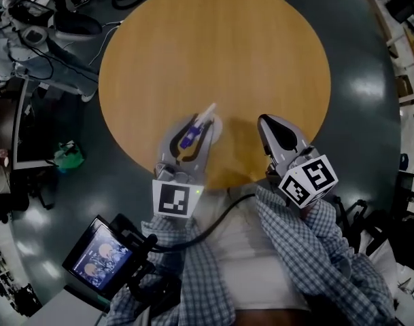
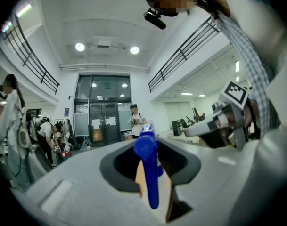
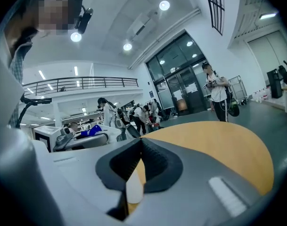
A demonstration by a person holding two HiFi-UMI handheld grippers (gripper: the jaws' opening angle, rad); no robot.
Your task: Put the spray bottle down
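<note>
The left gripper (image 1: pixel 202 123) reaches out level over the near edge of the round wooden desk (image 1: pixel 213 46). Its jaws are partly closed and clamp the spray bottle (image 1: pixel 187 140) between them. In the left gripper view the blue spray head fills the gap at the jaw tips, and its blue lever hangs down between the pads. From the head view the bottle's long axis runs along the jaws, pointing away from the person and slightly to the right. Its pale end sticks out past the jaw tips above the desk. Whether that end touches the wood cannot be told. The right gripper (image 1: pixel 266 121) sits just beside it over the same desk edge, its jaws brought together at the tips with nothing held.
</note>
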